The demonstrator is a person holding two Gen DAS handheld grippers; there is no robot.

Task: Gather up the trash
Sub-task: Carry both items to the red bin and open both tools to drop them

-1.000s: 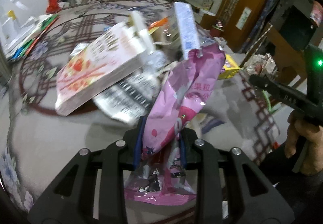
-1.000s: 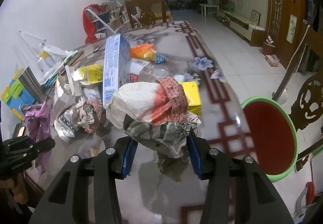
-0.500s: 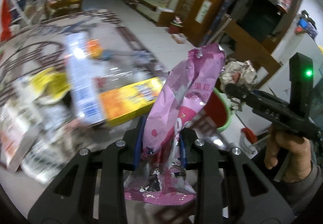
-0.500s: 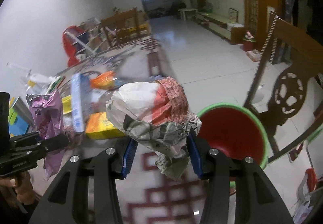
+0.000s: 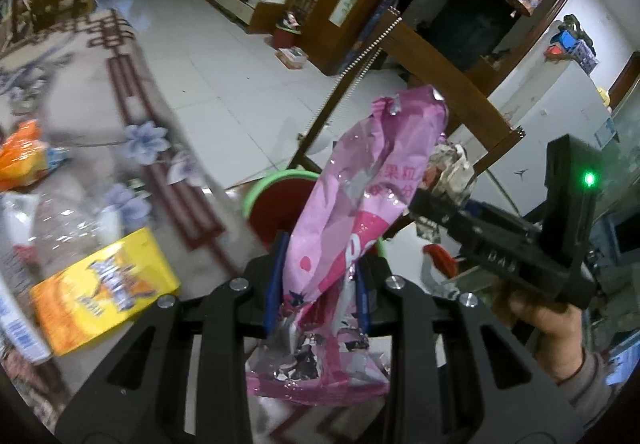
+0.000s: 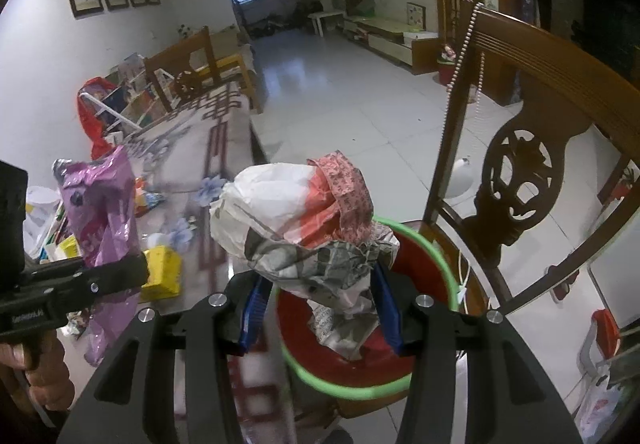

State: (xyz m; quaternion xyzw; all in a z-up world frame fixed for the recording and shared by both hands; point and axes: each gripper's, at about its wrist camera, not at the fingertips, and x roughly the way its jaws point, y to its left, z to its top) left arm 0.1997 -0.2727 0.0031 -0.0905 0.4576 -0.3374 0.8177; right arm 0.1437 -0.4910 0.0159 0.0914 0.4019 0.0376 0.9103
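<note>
Long table with a dark red lattice and blue flower pattern, running away toward the far window; seen also at the left in the left wrist view. Wooden chair with a carved round backrest, standing at the right, close beside the table's near corner. Red bin with a green rim, placed on the chair seat it seems, just below the right gripper; partly visible behind the pink bag in the left view.

Crumpled paper wad, white, red and newsprint grey, clenched between the blue pads of the right gripper and held right above the bin's opening. Same wad visible small in the left view, at the tip of the right gripper.

Pink foil snack bag, pinched low on its body by the left gripper, jaws closed on it, the bag standing up and leaning right, its torn lower end hanging toward the camera. Held in the air near the table's edge, beside the bin; seen from the right view as well, in the left gripper.

Yellow box lying on the table, near its edge, left of the bag. Orange packet farther back on the table, blurred.
</note>
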